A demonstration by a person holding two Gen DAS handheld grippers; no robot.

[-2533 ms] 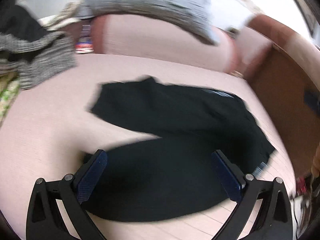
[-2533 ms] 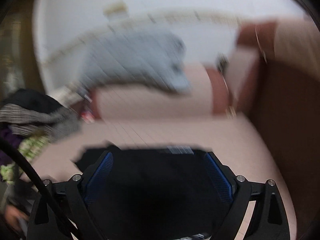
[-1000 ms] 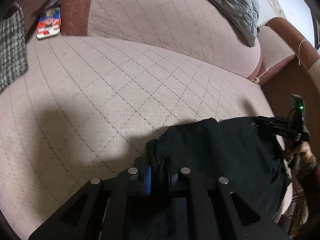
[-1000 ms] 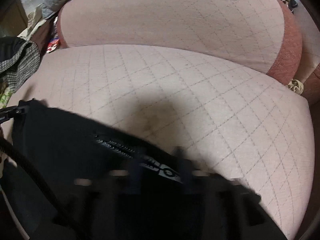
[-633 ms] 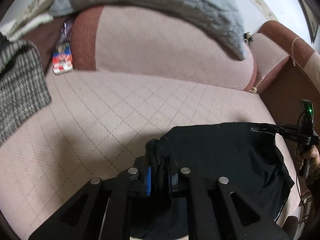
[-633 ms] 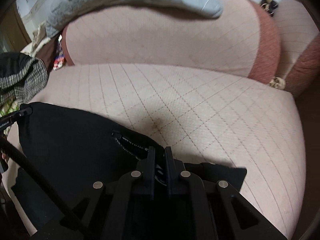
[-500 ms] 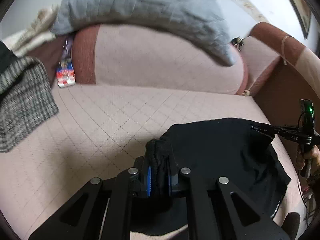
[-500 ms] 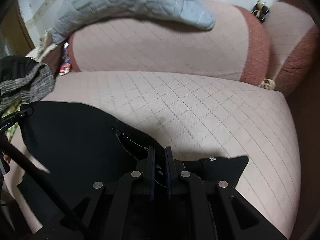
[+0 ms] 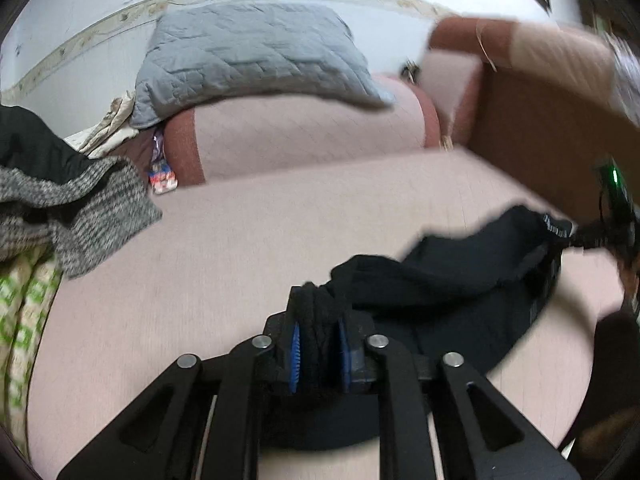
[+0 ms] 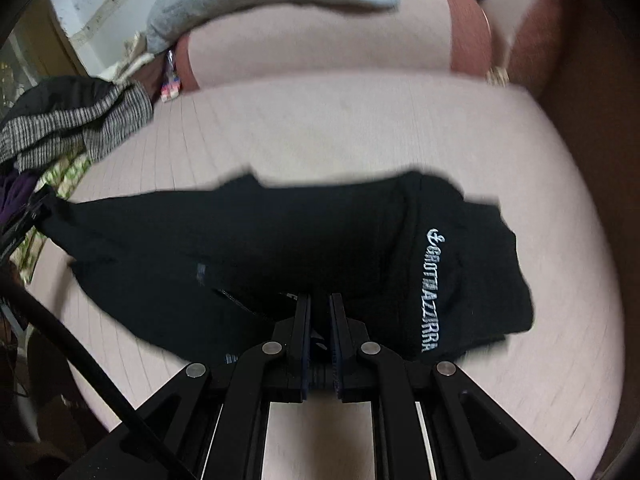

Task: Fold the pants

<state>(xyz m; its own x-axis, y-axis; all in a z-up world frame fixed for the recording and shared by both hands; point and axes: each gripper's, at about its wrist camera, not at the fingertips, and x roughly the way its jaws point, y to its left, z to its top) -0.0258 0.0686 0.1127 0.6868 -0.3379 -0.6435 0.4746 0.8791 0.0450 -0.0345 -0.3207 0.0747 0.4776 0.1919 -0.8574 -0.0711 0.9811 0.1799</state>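
Observation:
The black pants (image 10: 320,240) hang stretched between my two grippers above the pink sofa seat (image 10: 360,128). A white printed word runs down the cloth at the right. My left gripper (image 9: 318,344) is shut on a bunched edge of the pants (image 9: 448,276). My right gripper (image 10: 319,316) is shut on another edge; it shows far right in the left wrist view (image 9: 592,236), and the left gripper shows far left in the right wrist view (image 10: 28,216).
A grey quilted blanket (image 9: 248,56) lies over the sofa back. A grey knit garment (image 9: 72,208) and a green patterned cloth (image 9: 24,312) lie at the left. A small colourful packet (image 9: 162,176) sits by the backrest. The brown armrest (image 9: 560,128) is at the right.
Both grippers have lifted and tilted up with the pants held. The cloth is now raised and spread between them, with the white print showing. The views are blurred by motion.

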